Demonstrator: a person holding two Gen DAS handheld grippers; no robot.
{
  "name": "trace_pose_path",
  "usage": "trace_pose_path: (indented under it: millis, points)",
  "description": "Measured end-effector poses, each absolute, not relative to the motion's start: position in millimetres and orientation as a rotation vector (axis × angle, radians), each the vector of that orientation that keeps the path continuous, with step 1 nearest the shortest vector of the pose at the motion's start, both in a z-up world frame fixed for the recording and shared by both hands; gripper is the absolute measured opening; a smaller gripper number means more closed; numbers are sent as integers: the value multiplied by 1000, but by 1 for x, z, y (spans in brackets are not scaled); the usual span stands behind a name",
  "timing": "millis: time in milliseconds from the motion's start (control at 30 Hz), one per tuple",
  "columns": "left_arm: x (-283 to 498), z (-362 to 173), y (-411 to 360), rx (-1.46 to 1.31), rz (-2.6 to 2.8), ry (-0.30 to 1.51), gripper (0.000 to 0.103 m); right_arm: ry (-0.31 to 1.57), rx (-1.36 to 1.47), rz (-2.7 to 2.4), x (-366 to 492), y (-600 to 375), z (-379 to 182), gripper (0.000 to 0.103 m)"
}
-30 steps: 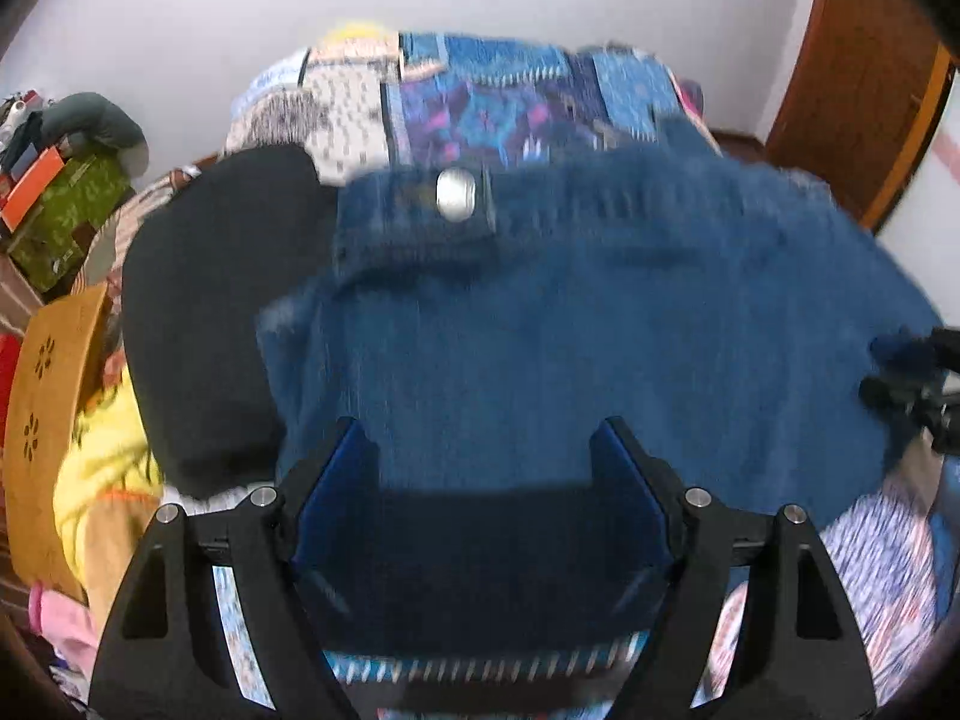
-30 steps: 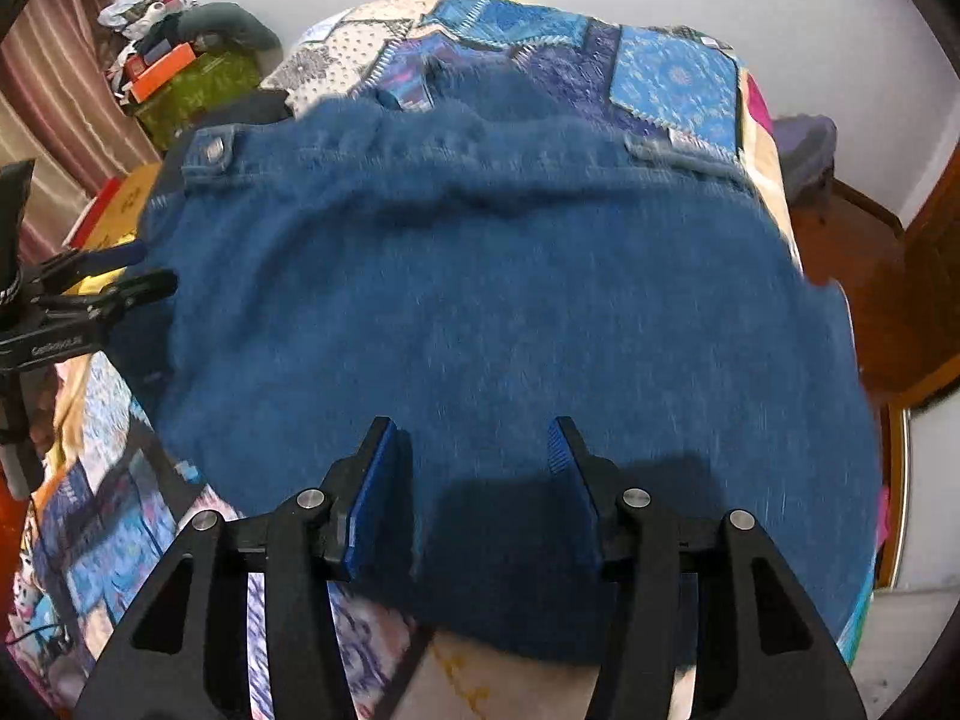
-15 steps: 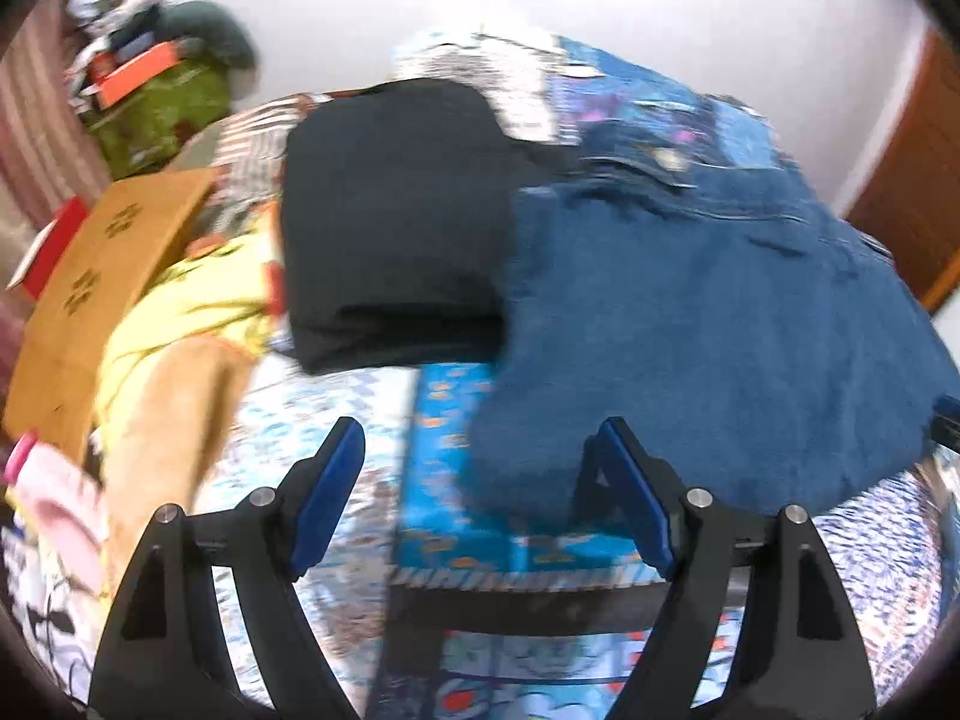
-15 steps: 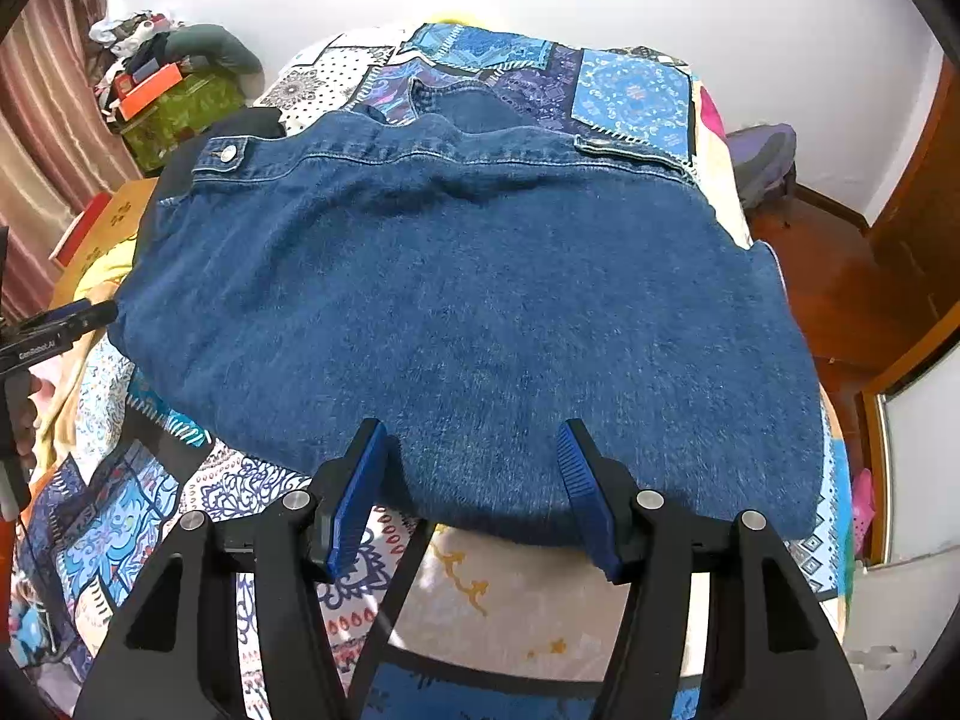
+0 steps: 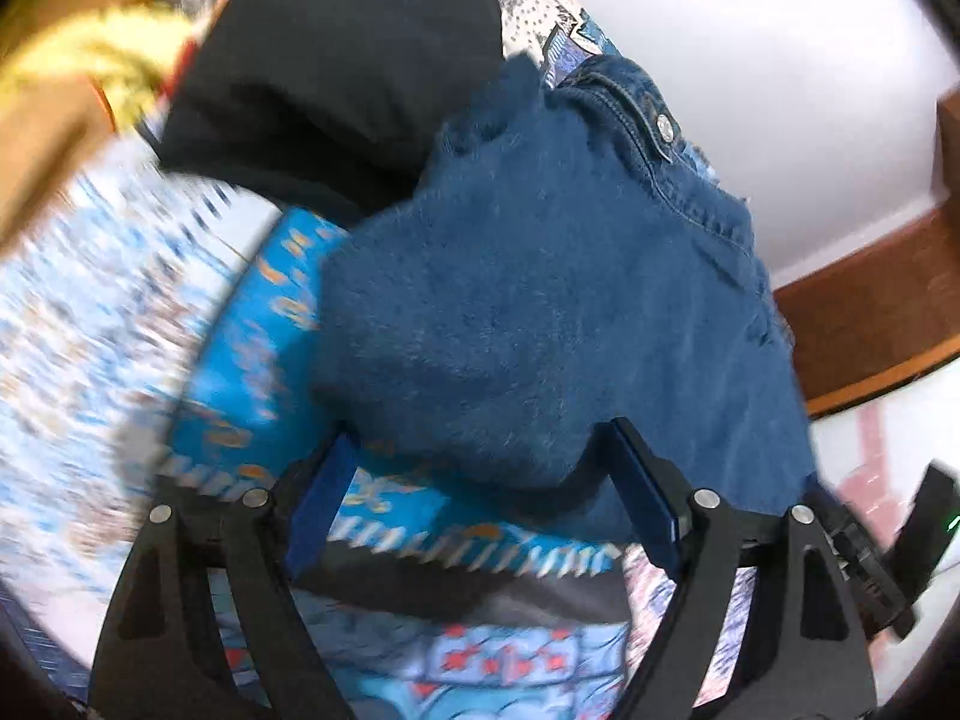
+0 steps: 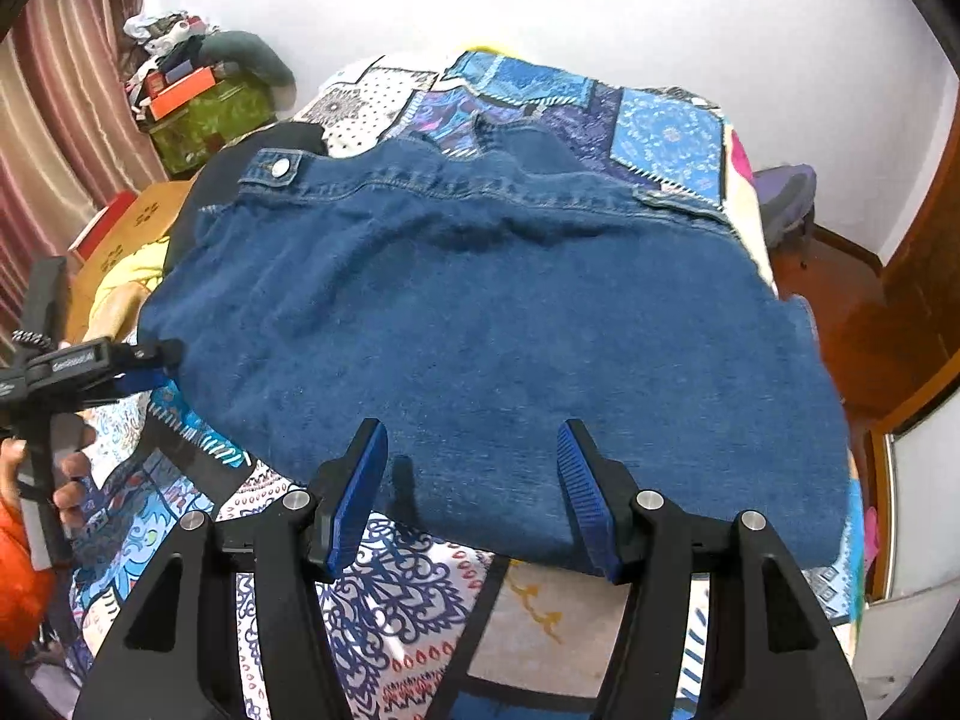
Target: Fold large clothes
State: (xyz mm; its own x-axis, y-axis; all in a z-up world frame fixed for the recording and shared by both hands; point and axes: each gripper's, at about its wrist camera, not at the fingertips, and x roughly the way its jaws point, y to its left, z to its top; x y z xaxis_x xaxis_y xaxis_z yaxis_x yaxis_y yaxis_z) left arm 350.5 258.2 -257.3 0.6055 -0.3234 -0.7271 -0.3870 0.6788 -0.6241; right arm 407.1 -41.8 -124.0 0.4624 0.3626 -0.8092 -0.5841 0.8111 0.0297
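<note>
- On the patchwork bedspread (image 6: pixel 384 588) my denim jacket (image 6: pixel 480 330) lies spread flat
- Left gripper (image 5: pixel 480 495) is opening, right gripper (image 6: pixel 471 492) gapes, both empty
- I risk pinching the bedspread along with the hem, because the jaws hover at the edge

Blue denim jacket (image 6: pixel 480 324), folded flat, button tab at far-left corner, on patchwork bedspread (image 6: pixel 372 588)

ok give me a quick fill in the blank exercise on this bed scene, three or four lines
1. The blue denim garment lies spread on a patchwork ____.
2. The metal snap button sits at the garment's far ____ corner in the right wrist view.
3. A folded ____ garment lies beside the denim.
4. The right hand-held gripper has its jaws ____, gripping nothing.

Missing words: bedspread; left; black; open
</note>
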Motion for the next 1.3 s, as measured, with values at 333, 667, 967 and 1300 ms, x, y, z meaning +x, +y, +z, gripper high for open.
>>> trace_pose_path:
  millis: [333, 667, 967, 1300]
  points:
    - [387, -288, 261, -1102, 12, 960, 84, 956, -236, 590, 414, -48, -137, 55]
    - [402, -246, 228, -874, 237, 914, 45, 961, -270, 572, 411, -44, -135, 55]
    - [411, -159, 206, -702, 229, 786, 24, 880, -268, 640, 403, -33, -101, 55]
    - [384, -51, 204, -593, 100, 563, 20, 965, -69, 771, 436, 4, -98, 56]
